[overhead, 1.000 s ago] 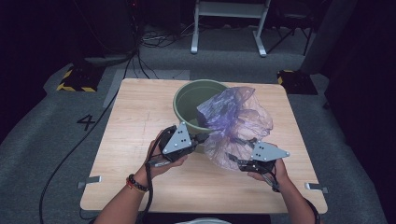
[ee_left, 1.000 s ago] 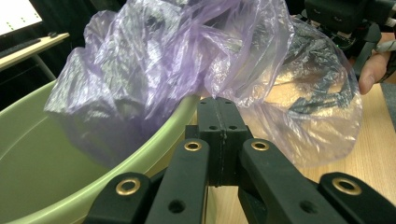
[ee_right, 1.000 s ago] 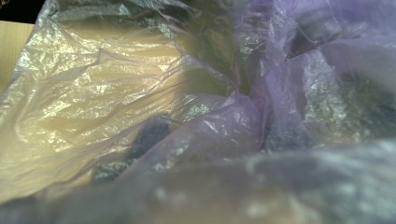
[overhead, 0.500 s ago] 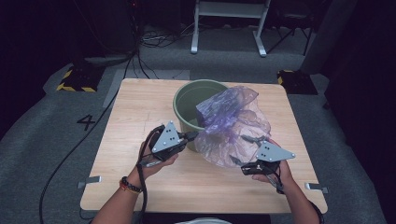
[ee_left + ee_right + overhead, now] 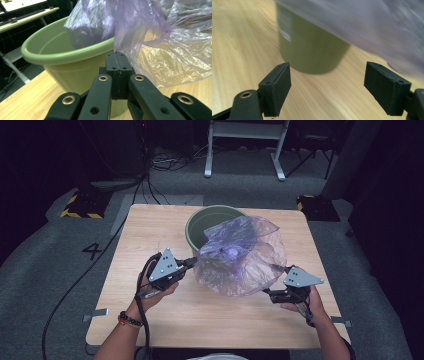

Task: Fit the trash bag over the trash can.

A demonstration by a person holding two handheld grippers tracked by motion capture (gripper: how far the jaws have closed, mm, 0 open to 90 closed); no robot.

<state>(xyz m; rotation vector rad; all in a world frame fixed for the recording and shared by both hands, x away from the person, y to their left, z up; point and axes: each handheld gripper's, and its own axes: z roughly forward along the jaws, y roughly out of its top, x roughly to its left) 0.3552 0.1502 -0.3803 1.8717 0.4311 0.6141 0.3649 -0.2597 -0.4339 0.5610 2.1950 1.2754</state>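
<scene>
A crumpled purple plastic bag (image 5: pixel 240 255) drapes over the right side of a green bin (image 5: pixel 200 227) and down onto the wooden table (image 5: pixel 150 235). My left gripper (image 5: pixel 194 261) is shut on the bag's left edge just in front of the bin. The left gripper view shows its jaws (image 5: pixel 118 57) pressed together on the film (image 5: pixel 162 45), with the bin's wall (image 5: pixel 67 72) behind. My right gripper (image 5: pixel 267 292) sits low at the bag's right front; its jaws have just been opening. They stand wide (image 5: pixel 327 85) with only bare table between them, the bin (image 5: pixel 312 50) and the blurred bag (image 5: pixel 362 22) beyond.
The table's front half lies bare between the person's two forearms. Black cables (image 5: pixel 75 285) trail over the grey carpet at the left. A white frame (image 5: pixel 245 145) stands on the floor behind the table.
The two hands have moved apart: the left gripper went left with the bag's edge, the right one went right. The bag is spread wider and lower.
</scene>
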